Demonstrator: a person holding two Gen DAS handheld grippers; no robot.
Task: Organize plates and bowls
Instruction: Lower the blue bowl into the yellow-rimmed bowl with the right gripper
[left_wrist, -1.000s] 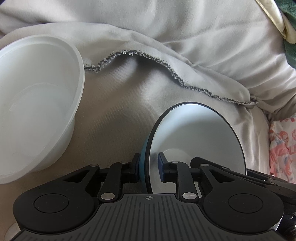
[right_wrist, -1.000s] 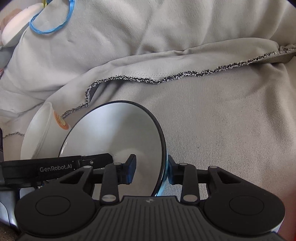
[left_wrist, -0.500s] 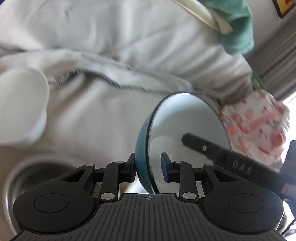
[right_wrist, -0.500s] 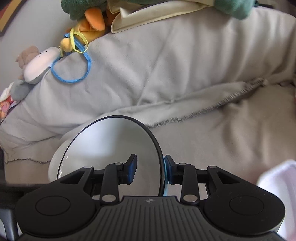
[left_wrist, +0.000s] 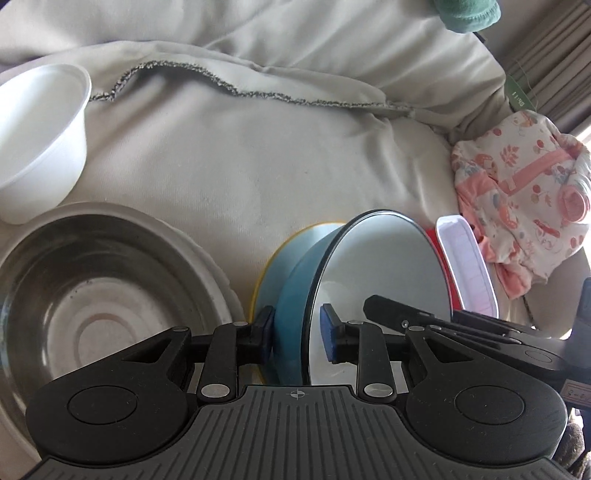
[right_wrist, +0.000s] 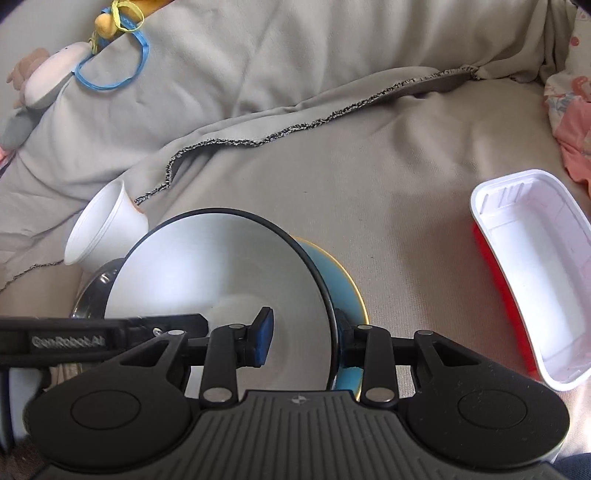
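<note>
Both grippers on one blue enamel bowl with white inside and dark rim (left_wrist: 373, 266), tipped on edge above yellow-rimmed plate (left_wrist: 295, 230) mid-sofa cover (left_wrist: 229, 155). Left gripper (left_wrist: 297, 338): jaws closing, wall between them, inner pad not touching. Right gripper (right_wrist: 301, 338) pinching rim. Best: lower level, seat centred on plate, release together. Steel bowl (left_wrist: 92, 295) beside, toward cover's left edge.

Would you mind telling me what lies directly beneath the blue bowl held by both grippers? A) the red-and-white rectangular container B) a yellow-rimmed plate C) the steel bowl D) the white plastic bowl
B: the yellow-rimmed plate shows just behind and under the blue bowl.
</note>
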